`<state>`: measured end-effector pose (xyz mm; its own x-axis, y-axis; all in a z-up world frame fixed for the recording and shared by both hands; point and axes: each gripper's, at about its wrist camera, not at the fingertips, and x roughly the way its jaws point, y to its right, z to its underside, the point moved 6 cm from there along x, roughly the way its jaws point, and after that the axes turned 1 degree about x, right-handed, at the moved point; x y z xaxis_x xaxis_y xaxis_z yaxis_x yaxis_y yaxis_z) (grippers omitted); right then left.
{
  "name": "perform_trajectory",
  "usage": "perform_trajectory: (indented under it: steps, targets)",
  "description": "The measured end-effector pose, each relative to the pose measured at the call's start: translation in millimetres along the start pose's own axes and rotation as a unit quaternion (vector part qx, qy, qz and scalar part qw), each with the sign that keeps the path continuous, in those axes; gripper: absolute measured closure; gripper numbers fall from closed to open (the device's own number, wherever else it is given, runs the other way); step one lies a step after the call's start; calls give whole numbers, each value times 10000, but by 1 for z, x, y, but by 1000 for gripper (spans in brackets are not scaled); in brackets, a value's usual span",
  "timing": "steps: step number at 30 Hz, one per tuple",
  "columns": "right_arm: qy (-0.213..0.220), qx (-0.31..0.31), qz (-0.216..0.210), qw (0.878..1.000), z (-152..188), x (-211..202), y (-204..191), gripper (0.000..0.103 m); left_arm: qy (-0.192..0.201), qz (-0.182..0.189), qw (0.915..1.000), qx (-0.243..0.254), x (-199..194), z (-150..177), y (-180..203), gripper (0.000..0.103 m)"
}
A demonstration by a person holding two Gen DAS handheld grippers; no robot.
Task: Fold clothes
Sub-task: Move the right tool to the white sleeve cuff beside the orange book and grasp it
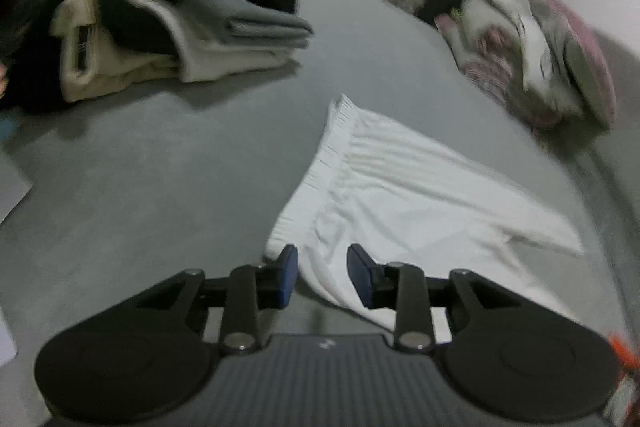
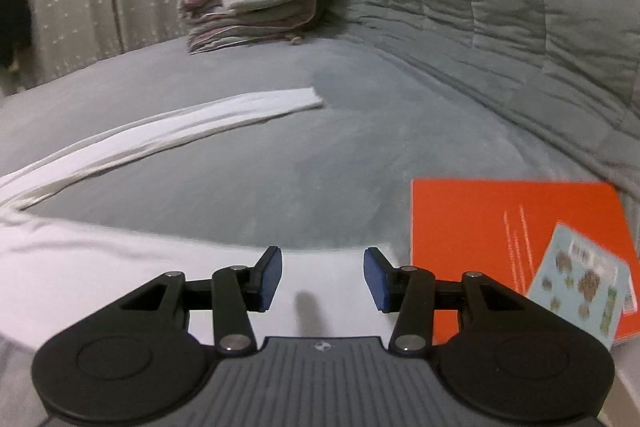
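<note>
The left gripper (image 1: pixel 322 275) hung low over the grey bed cover (image 1: pixel 160 187), its blue pads parted with nothing between them, and the white garment (image 1: pixel 400 195) lay spread just ahead of it, the gathered waistband end nearest the left-hand pad. Away to the left sat a stack of folded clothes (image 1: pixel 168 27), cream and grey with a black piece on top, well apart from the white one. Over on the right, a heap of pillows and bedding (image 1: pixel 532 55) was blurred. The right gripper (image 2: pixel 322 277) stood wide too, empty, poised above the white cloth at the near edge, while a long white strip of the garment (image 2: pixel 180 131) ran off across the cover. Beside its right finger lay an orange book (image 2: pixel 500 227) with a small pale-blue card (image 2: pixel 580 279) on it.
</note>
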<state>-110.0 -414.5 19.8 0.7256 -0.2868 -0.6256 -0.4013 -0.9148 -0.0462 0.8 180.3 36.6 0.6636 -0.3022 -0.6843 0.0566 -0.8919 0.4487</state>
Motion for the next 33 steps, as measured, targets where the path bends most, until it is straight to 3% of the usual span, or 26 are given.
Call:
perform_trajectory:
  steps: [3, 6, 9, 15, 20, 25, 30, 33]
  targets:
    - [-87, 177, -144, 9997, 17, -11, 2, 57, -142, 160, 9990, -405, 3, 4, -7, 74]
    - [-131, 445, -259, 9986, 30, -22, 3, 57, -244, 294, 9980, -510, 14, 9, 0, 62]
    - [-262, 819, -537, 9948, 39, -26, 1, 57, -253, 200, 9980, -544, 27, 10, 6, 57]
    - [-324, 1036, -456, 9930, 47, -27, 4, 57, -394, -261, 9981, -393, 43, 17, 10, 57]
    - [-327, 1716, -613, 9827, 48, -24, 20, 57, -242, -579, 9980, -91, 44, 20, 12, 63]
    - [-328, 2464, -789, 9654, 48, -20, 38, 57, -147, -677, 9975, -138, 44, 18, 8, 80]
    - [-324, 2935, -700, 9528, 49, -14, 49, 70, -111, -687, 9973, -226, 47, 18, 4, 86]
    - [-299, 3039, -648, 9500, 50, -13, 52, 70, -90, -715, 9972, -198, 46, 19, 4, 89]
